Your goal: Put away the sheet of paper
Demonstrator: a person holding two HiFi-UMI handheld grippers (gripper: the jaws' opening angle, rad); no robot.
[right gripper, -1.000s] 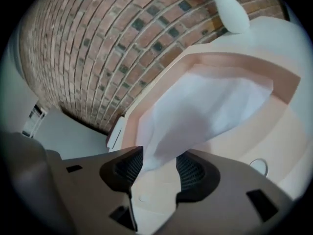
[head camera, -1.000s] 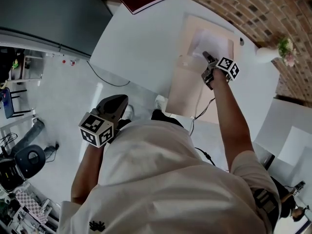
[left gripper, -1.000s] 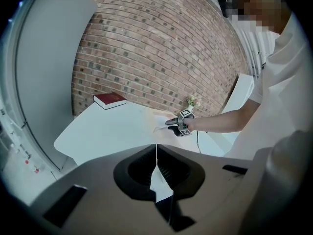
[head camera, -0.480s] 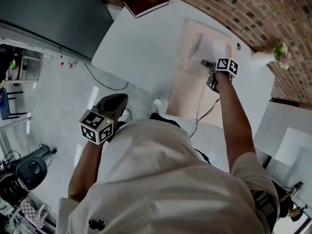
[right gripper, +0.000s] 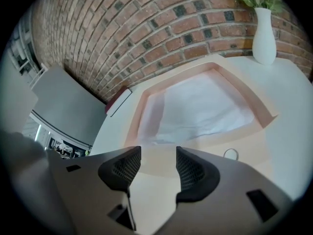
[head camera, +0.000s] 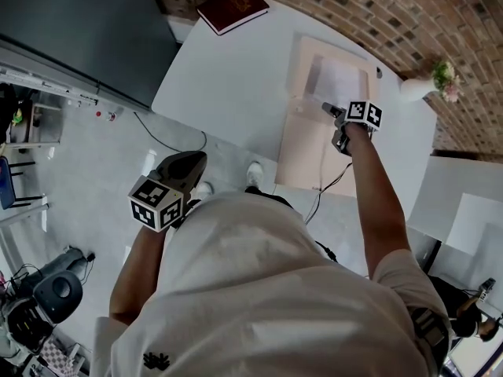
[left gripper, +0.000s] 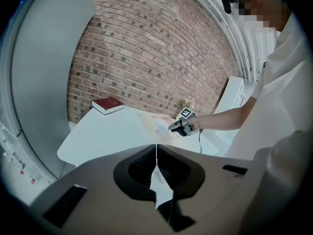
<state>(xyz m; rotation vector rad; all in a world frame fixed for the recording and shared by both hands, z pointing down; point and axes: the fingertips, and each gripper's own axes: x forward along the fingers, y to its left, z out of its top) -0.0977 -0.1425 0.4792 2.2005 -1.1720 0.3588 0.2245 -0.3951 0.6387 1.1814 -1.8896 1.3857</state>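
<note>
Right tool (right gripper: 156, 163) hovers over the near half of a shallow peach tray (right gripper: 205, 140), its jaws spread wide, having just been opening, with nothing between them. The sheet of paper (right gripper: 200, 109) lies flat in the tray's far compartment, beyond a low wall. A small ring (right gripper: 231, 154) sits on the tray just beside the tool. On the white table (head camera: 236, 61), a red book (head camera: 233, 6) rests at the far left corner and a white vase (right gripper: 264, 38) near the far right edge. The left tool (left gripper: 156, 155), pressed together, hangs off the table's near edge, over the floor (head camera: 94, 148).
</note>
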